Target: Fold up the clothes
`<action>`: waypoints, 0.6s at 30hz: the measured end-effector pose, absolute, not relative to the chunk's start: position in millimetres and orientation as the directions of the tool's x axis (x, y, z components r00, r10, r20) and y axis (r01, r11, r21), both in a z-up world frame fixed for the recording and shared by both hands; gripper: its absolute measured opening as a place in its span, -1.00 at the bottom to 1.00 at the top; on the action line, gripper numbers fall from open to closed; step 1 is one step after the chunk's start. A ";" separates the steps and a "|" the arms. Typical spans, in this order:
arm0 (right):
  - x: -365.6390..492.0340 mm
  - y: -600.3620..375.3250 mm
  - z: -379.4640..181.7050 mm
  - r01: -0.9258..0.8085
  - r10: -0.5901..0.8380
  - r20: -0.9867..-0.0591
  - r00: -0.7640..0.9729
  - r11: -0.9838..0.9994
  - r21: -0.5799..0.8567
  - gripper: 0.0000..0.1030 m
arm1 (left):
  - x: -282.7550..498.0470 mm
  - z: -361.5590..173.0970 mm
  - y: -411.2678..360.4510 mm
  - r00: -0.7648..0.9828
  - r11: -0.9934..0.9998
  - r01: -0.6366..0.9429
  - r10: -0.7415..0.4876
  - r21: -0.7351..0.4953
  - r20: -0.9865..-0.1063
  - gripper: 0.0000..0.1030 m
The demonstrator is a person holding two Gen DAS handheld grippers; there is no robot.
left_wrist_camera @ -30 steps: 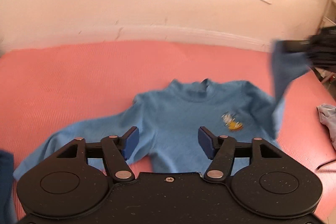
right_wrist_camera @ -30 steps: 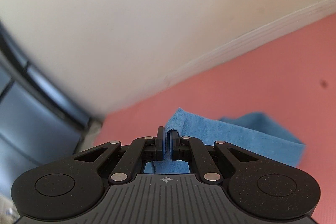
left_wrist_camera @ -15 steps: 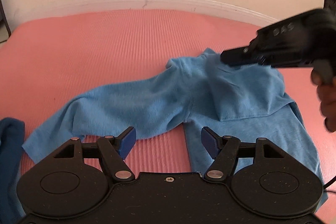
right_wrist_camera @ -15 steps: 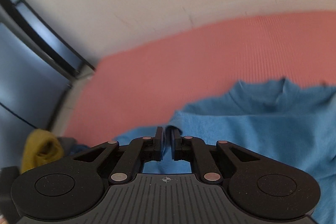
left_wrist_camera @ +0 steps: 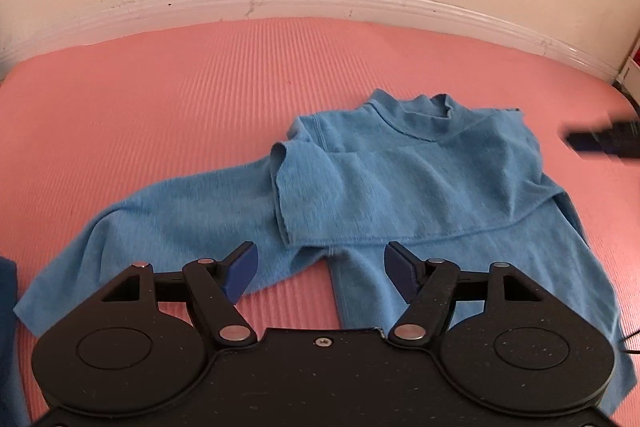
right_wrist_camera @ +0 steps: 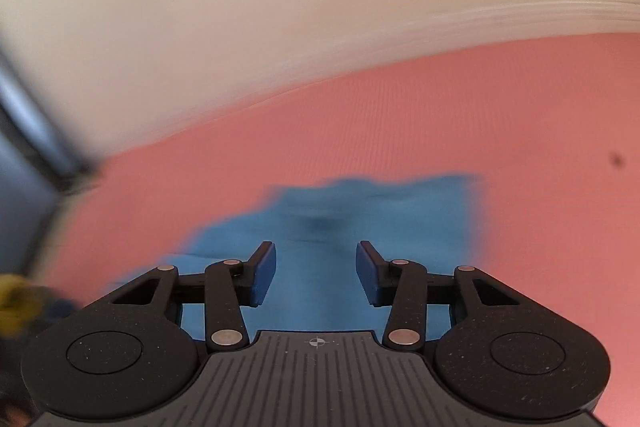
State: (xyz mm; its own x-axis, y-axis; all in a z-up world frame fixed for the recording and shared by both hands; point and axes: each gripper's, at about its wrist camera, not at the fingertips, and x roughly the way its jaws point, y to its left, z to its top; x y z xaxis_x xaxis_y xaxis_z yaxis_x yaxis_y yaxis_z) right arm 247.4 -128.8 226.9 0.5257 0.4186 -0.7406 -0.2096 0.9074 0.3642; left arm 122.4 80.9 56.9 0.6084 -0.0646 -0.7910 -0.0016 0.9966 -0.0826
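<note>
Blue sweater (left_wrist_camera: 420,195) lies on the pink mat (left_wrist_camera: 200,87), one sleeve now folded across its chest since a second ago. Right gripper (right_wrist_camera: 316,273), beside the sweater, is opening and has let go. Left gripper (left_wrist_camera: 320,273) hovers open, empty, over the other sleeve, unfolded.

No readable text, label, brand, number or sign shows in either view.
</note>
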 end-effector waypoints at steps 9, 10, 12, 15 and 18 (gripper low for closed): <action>242.1 -203.5 183.7 -0.026 0.383 -0.786 0.486 0.905 0.425 -0.20 | 157.2 55.0 73.3 0.648 0.998 -0.057 0.007 -0.039 -0.761 0.44; 244.1 -200.6 181.7 -0.033 0.401 -0.782 0.478 0.898 0.440 -0.19 | 161.1 54.3 71.4 0.653 0.998 -0.054 0.013 -0.030 -0.757 0.44; 246.7 -190.8 176.4 -0.057 0.408 -0.787 0.462 0.899 0.433 -0.19 | 167.5 52.1 68.7 0.660 0.998 -0.065 0.033 -0.013 -0.751 0.44; 247.3 -177.8 171.4 -0.091 0.413 -0.795 0.444 0.904 0.418 -0.24 | 178.1 47.0 68.6 0.658 0.994 -0.108 0.051 -0.027 -0.751 0.44; 245.4 -166.7 170.0 -0.126 0.404 -0.808 0.430 0.913 0.389 -0.45 | 184.6 38.7 75.6 0.641 0.976 -0.178 0.020 -0.123 -0.767 0.31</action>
